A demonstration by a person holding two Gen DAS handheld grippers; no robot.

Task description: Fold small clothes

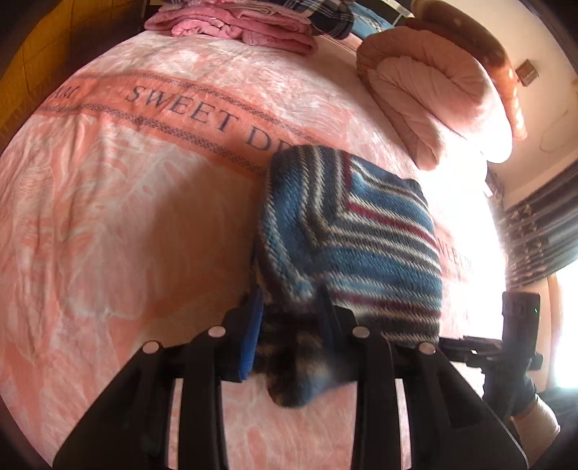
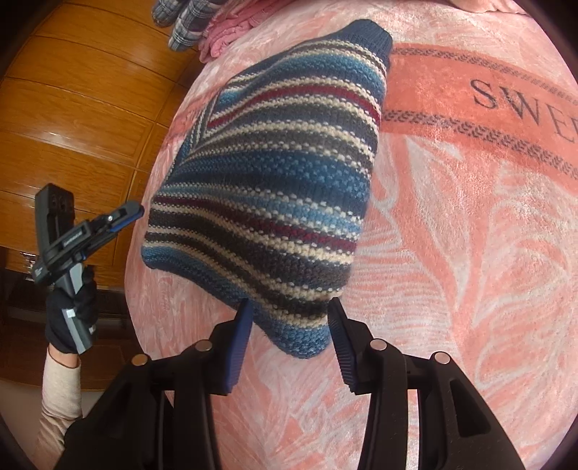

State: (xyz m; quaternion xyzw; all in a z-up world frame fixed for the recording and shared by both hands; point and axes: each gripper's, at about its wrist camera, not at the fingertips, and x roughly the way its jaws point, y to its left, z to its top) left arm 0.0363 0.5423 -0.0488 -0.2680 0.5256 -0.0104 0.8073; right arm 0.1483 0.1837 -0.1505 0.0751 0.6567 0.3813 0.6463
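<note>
Black gripper arms with blue ribbed pads fill the near edge of both views. On the left gripper the jaws stand fairly close with the near corner of the striped blue, cream and maroon knitted garment bunched between them; whether they actually pinch it I cannot tell. On the right gripper the jaws are spread wide, straddling the garment's near corner without touching it. It lies folded on the pink plush blanket lettered "SWEET", with a stack of pink folded clothes at the far end. To finish well, I'd judge: set the corner flat, release cleanly, avoid dragging the fold open
</note>
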